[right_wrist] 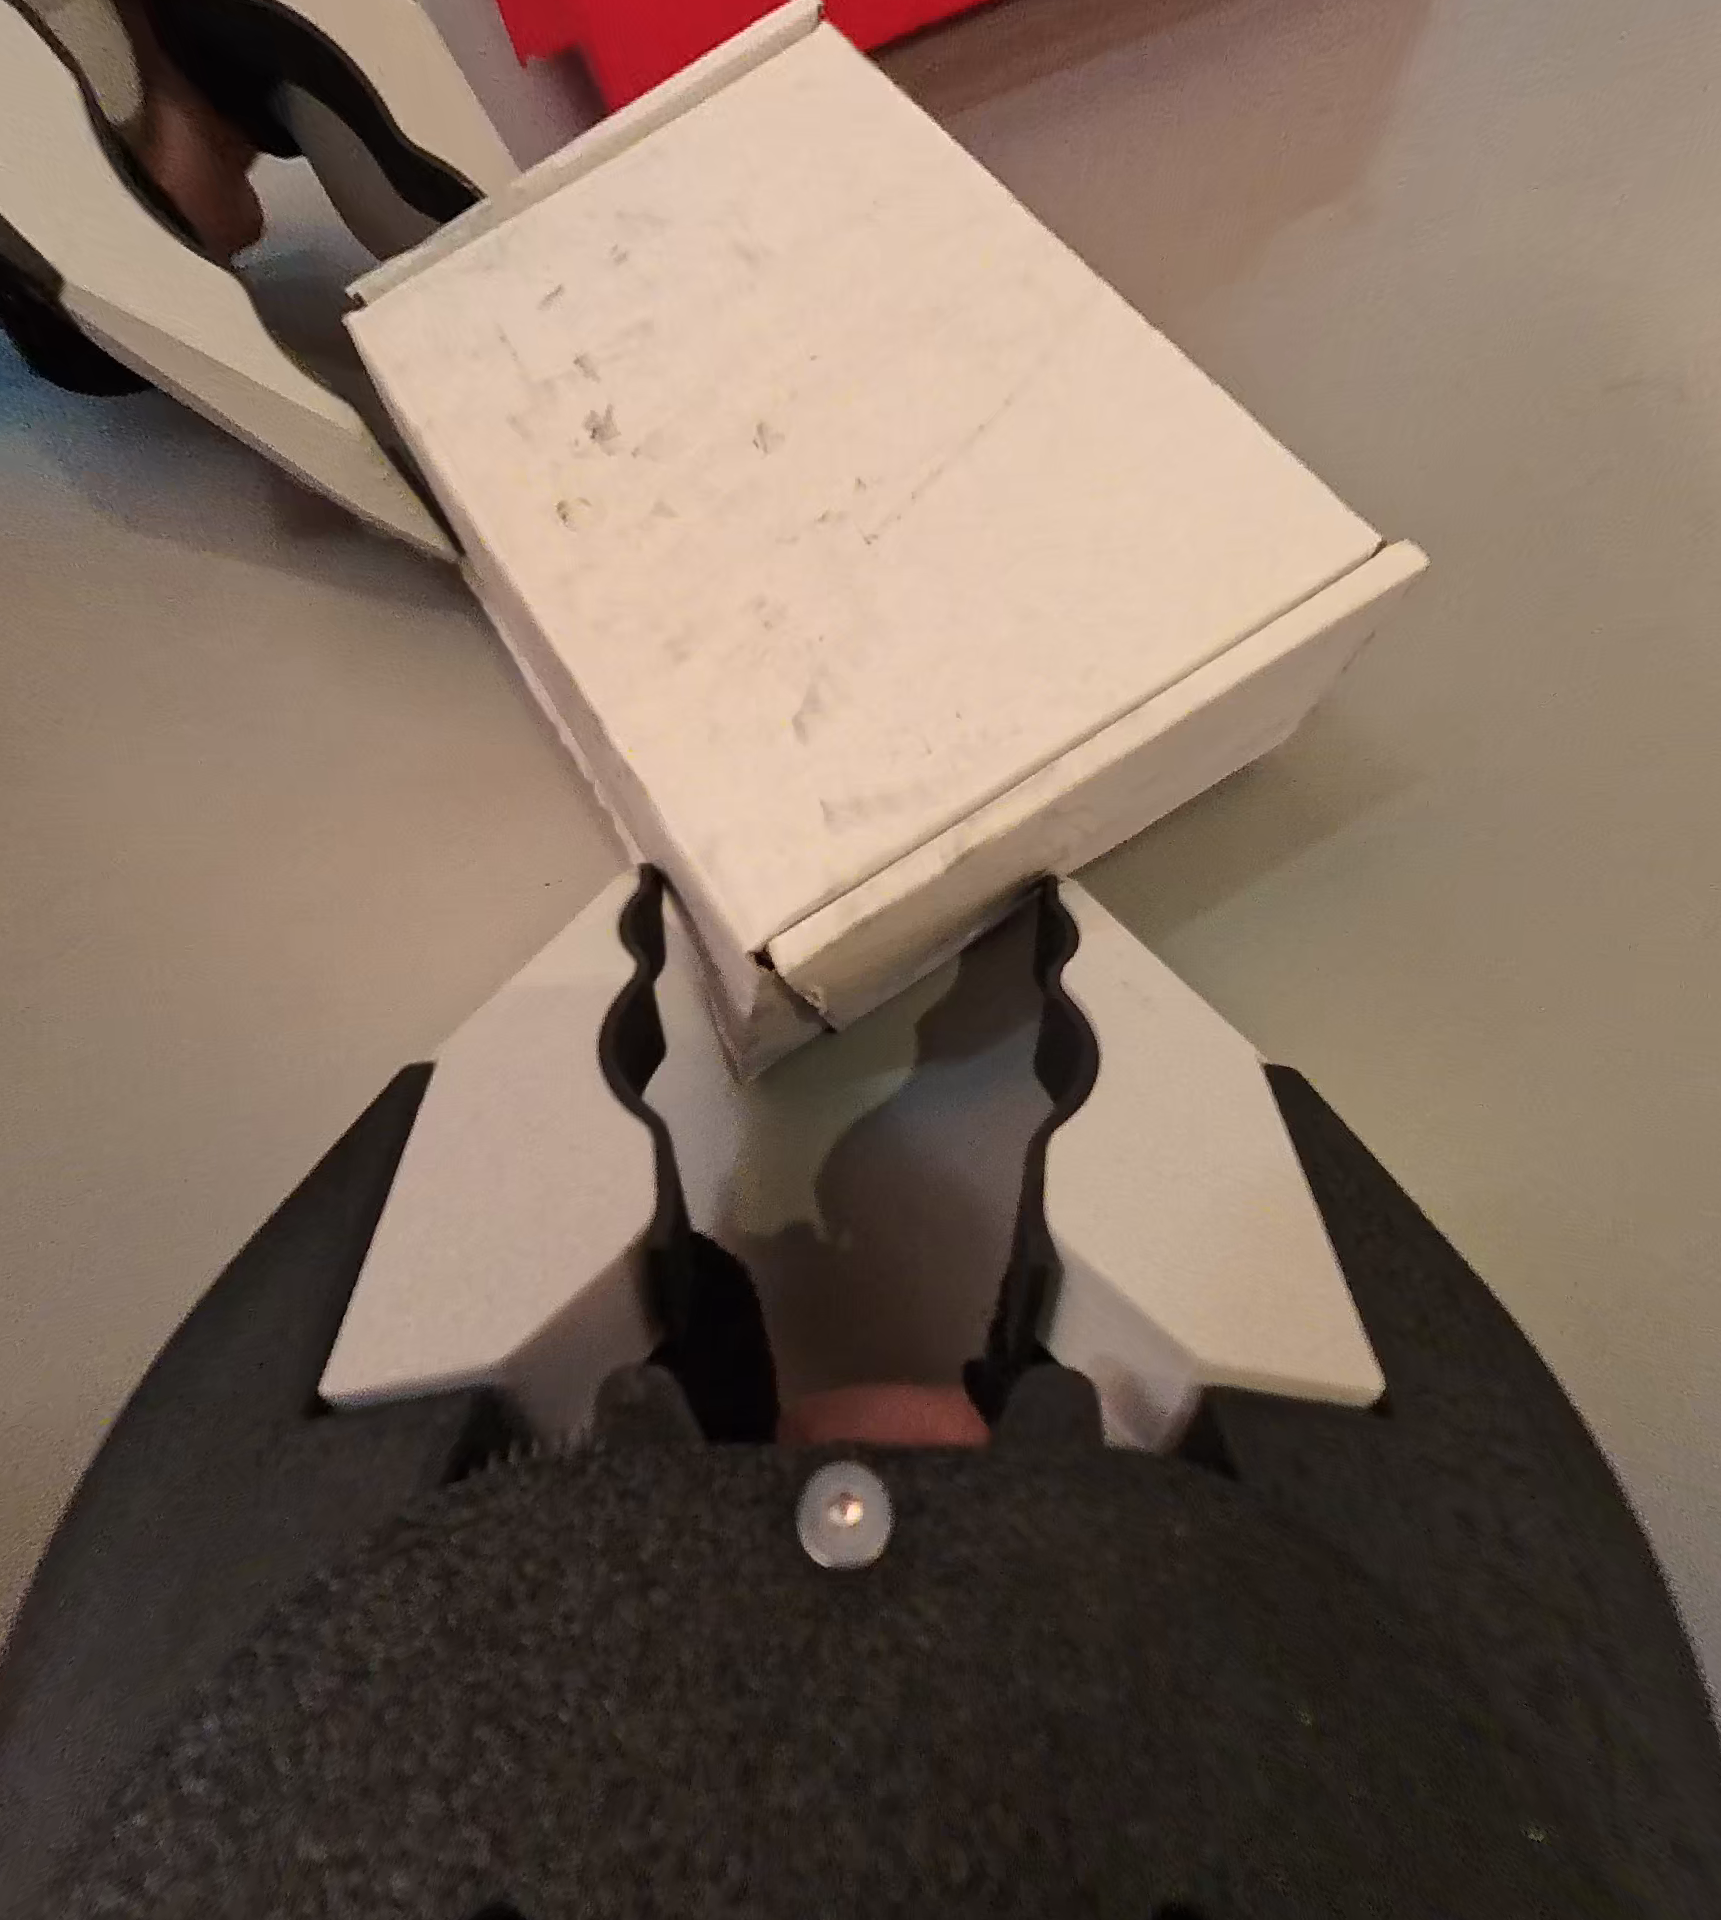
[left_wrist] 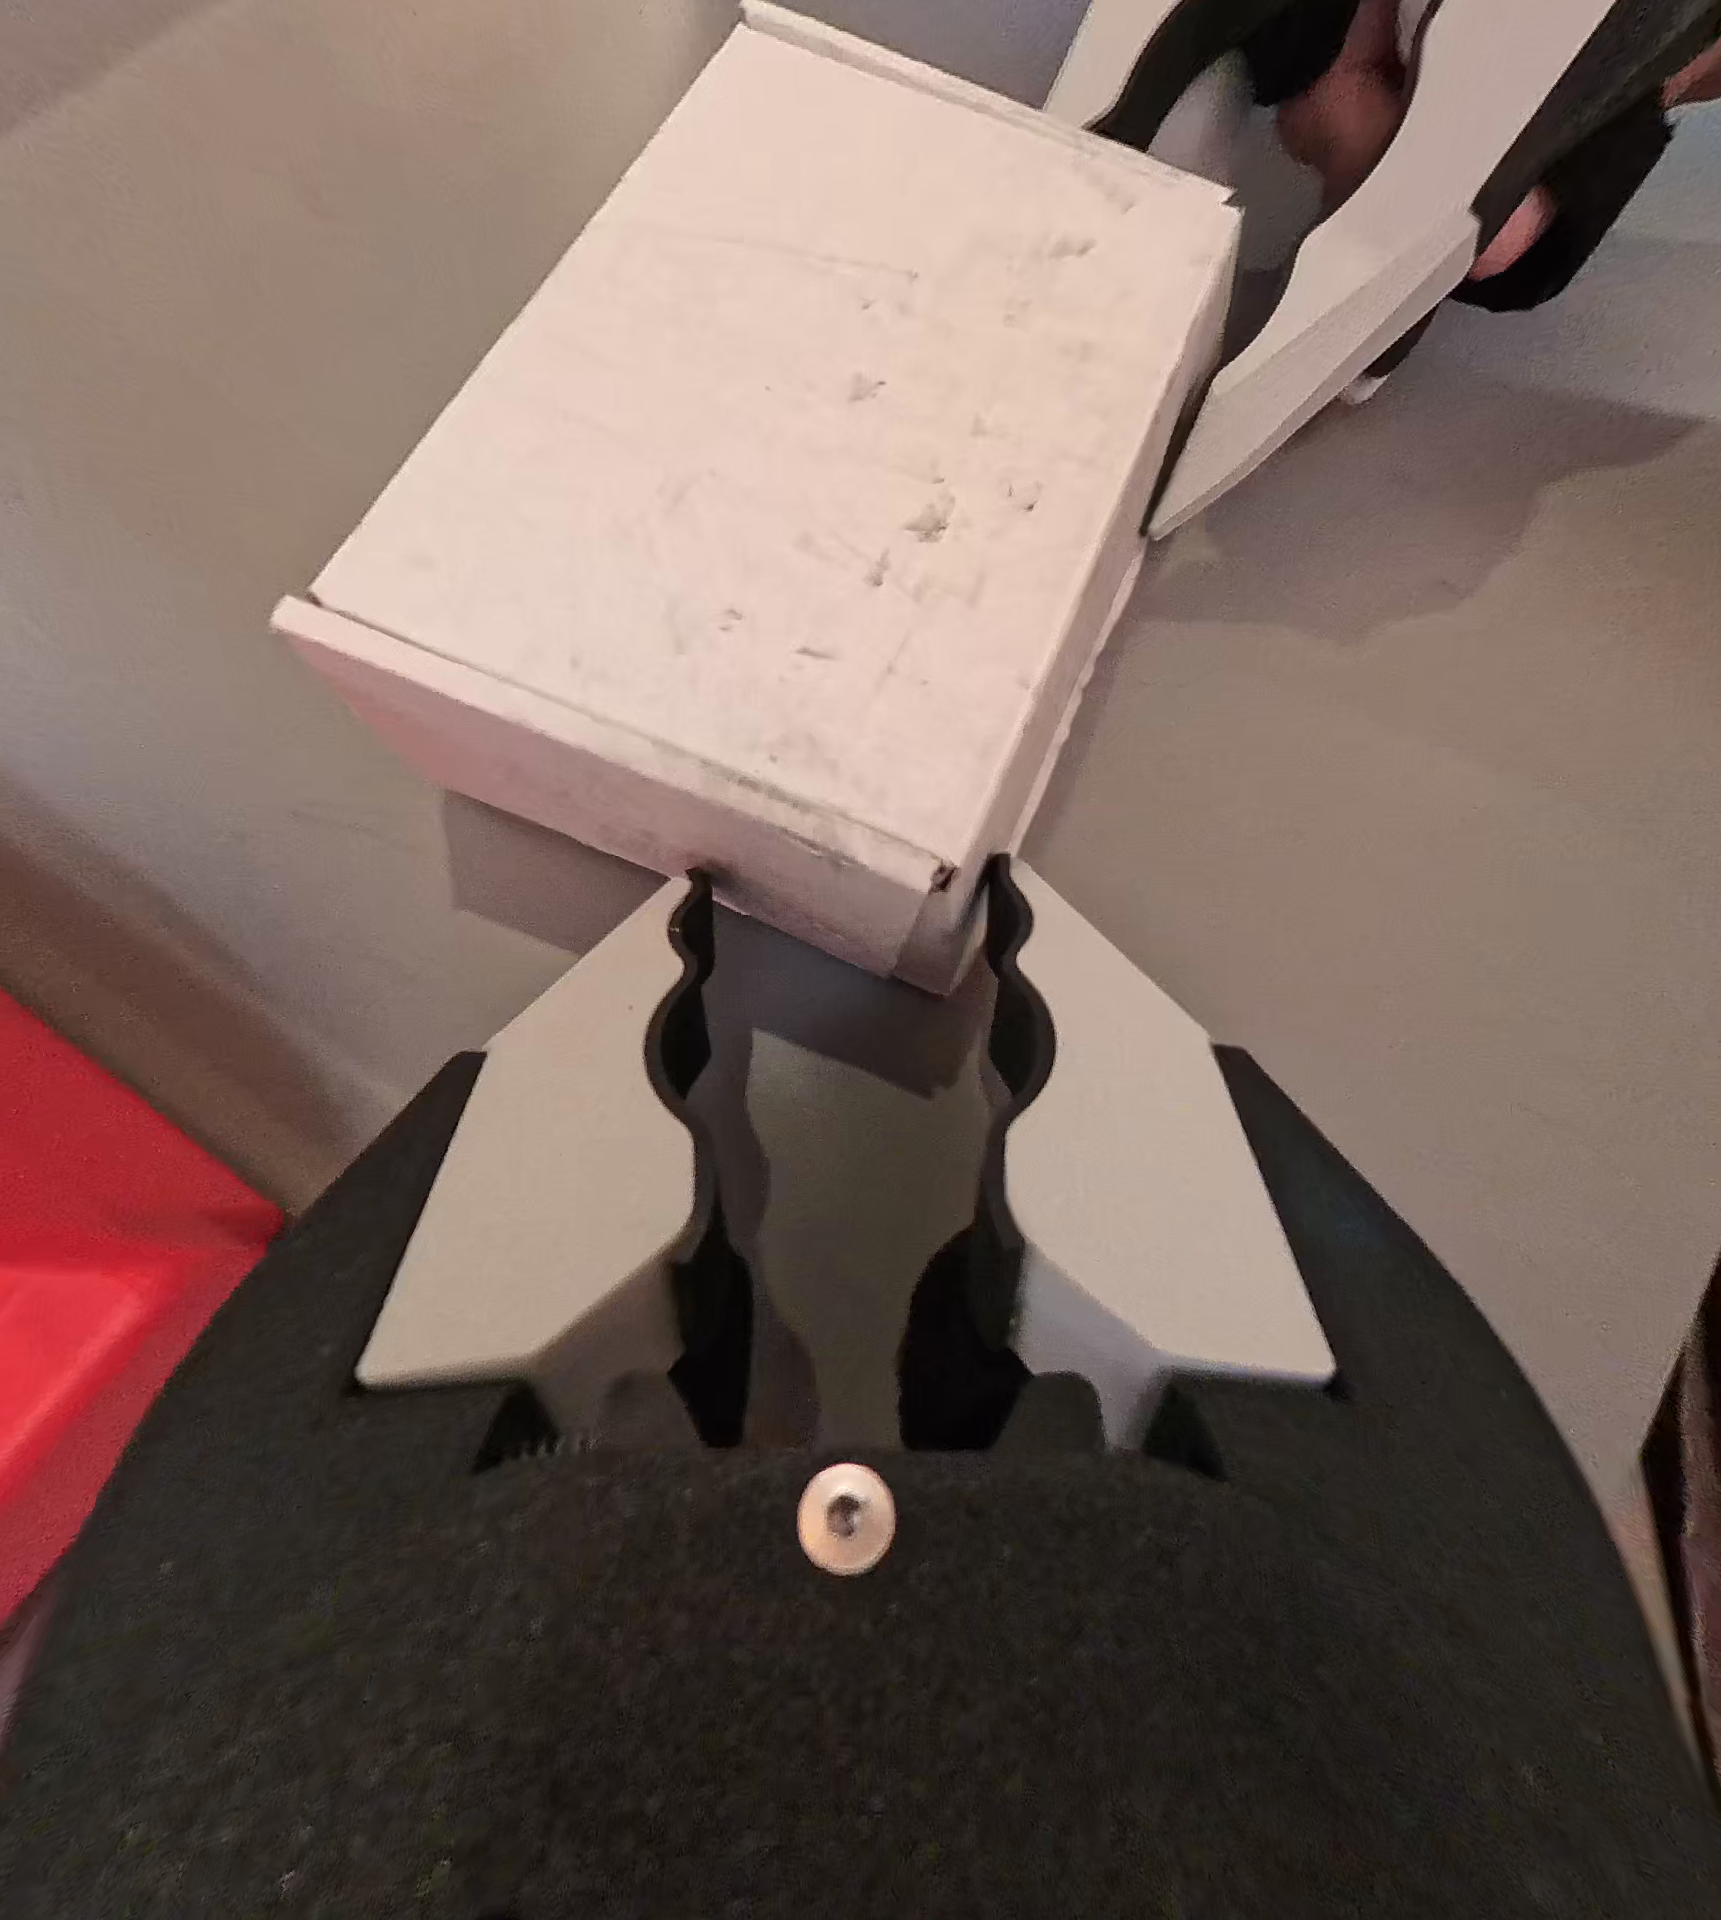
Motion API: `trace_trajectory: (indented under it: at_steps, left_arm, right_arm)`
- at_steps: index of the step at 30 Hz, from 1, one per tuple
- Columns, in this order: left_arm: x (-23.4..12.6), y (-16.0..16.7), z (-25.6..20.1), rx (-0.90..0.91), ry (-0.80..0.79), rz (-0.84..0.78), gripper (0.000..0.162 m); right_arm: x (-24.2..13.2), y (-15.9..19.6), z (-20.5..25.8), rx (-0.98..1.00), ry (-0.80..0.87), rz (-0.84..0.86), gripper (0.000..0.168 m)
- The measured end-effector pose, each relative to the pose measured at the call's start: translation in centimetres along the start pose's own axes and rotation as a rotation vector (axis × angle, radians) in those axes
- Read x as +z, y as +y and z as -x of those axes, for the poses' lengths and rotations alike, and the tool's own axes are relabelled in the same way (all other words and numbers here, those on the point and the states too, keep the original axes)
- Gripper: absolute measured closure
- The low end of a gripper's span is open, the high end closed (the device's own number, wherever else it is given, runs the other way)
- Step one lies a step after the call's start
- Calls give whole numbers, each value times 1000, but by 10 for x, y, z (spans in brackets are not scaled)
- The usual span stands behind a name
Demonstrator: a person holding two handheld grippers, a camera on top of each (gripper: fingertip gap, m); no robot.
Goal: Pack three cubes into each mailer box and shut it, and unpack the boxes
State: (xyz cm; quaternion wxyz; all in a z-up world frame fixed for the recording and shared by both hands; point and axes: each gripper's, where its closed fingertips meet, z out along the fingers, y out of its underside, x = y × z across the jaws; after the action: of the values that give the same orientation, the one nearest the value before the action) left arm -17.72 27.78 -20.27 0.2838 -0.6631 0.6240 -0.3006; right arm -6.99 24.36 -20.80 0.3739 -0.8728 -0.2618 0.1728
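A closed white mailer box [left_wrist: 762, 499], scuffed on its lid, lies slantwise between my two grippers; it also shows in the right wrist view [right_wrist: 835, 540]. My left gripper [left_wrist: 845, 883] has its fingers closed on the box's near corner, one on each side face. My right gripper [right_wrist: 840, 894] is closed the same way on the opposite corner. Each gripper shows far off in the other's view, the right one [left_wrist: 1147, 312] and the left one [right_wrist: 466, 369], clamped on its corner. A shadow lies under the box's near edge. No cubes are in view.
The grey table [left_wrist: 1458, 831] carries the box. A red bin [left_wrist: 25, 1195] stands at the left beside my left gripper and shows at the top of the right wrist view [right_wrist: 731, 42]. The table's edge [left_wrist: 1708, 1195] runs along the right, with brown floor beyond.
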Motion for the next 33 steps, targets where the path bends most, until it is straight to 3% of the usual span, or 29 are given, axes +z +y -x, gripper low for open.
trace_trajectory:
  at_steps: [1,3,7,9,12,15,20,23,33]
  left_arm:
    - [0,0,2,6,-18,3,113]
    - [1,-1,4,22,-41,3,114]
    - [-4,3,7,64,-53,61,92]
    - [-10,6,17,154,-134,134,81]
    - [-24,-9,25,310,-220,188,64]
    - [-25,-25,23,337,-170,220,42]
    - [-2,-4,24,352,-131,292,54]
    - [5,1,24,321,-130,245,83]
    - [10,-5,27,344,-201,128,100]
  right_arm:
    - [1,-1,-2,-6,12,-1,99]
    - [2,-1,-5,-20,37,-4,101]
    - [-3,4,-1,-106,48,75,101]
    - [-14,8,-3,-155,80,185,74]
    - [-34,2,-17,-330,191,329,55]
    - [-29,-16,-14,-454,212,366,43]
    - [-4,-10,-29,-463,219,446,30]
    - [4,-7,-30,-449,167,426,30]
    - [3,-7,-39,-472,165,478,40]
